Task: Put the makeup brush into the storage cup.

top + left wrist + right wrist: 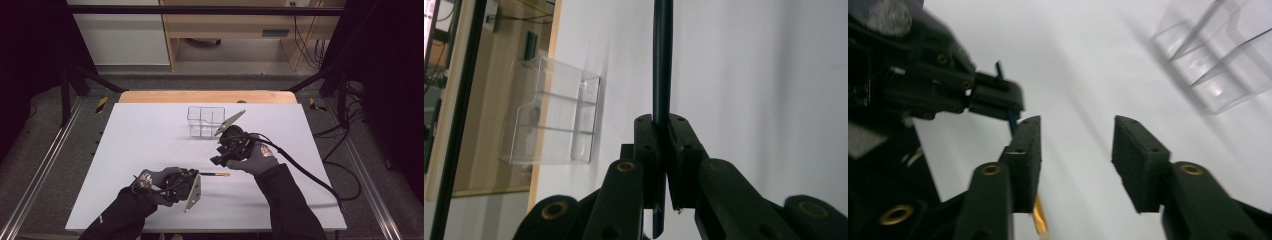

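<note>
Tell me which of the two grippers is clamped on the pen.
The left gripper: its jaws pinch the dark pen, while the right gripper stands open beside it.

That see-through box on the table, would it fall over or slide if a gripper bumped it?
Probably it would slide. The clear box looks like thin, empty plastic, so likely light, and it stands on a smooth white table. Its upright walls and thin dividers suggest it might tip if hit high up.

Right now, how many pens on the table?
1. A dark pen with a gold tip, clamped in the left gripper near the table's front, below the clear organizer. None visible inside the organizer.
</note>
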Demonstrator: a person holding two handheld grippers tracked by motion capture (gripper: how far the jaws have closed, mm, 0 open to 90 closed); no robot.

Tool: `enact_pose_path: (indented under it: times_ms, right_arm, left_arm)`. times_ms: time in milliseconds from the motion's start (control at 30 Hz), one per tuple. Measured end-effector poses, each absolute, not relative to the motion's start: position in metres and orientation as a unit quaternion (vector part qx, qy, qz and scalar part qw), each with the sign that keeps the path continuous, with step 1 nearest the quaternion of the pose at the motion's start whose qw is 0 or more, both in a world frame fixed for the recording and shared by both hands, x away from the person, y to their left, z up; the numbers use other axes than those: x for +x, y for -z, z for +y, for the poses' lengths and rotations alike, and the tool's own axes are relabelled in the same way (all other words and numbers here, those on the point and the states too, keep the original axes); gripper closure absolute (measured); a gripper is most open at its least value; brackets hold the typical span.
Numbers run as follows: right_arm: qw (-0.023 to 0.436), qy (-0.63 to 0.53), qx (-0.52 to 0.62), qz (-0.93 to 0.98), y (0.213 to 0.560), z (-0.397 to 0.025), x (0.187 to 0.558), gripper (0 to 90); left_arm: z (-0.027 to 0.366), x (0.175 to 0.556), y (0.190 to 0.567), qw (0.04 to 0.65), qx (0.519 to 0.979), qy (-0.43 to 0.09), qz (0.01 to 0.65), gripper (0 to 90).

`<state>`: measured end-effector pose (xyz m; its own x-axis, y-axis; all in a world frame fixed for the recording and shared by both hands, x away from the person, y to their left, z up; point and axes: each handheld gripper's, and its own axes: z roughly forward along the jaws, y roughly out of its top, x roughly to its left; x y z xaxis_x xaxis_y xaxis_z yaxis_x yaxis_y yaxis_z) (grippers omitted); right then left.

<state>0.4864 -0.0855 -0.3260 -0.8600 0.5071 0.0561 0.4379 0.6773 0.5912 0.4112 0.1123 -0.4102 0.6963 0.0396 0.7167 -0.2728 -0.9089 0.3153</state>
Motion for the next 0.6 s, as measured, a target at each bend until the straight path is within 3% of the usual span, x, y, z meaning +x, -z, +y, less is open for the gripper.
enact_pose_path:
  times_ms: [167,600]
  right_arm:
    - [0.099,-0.358,0.282,0.884,0.319,-0.105,0.487,42.1]
    - [0.141,-0.397,0.31,0.852,0.327,-0.132,0.48,26.8]
  left_arm:
    - [0.125,0.414,0.412,0.209,0.901,-0.38,-0.031,83.5]
    - [0.149,0.419,0.419,0.263,0.893,-0.358,0.069,83.5]
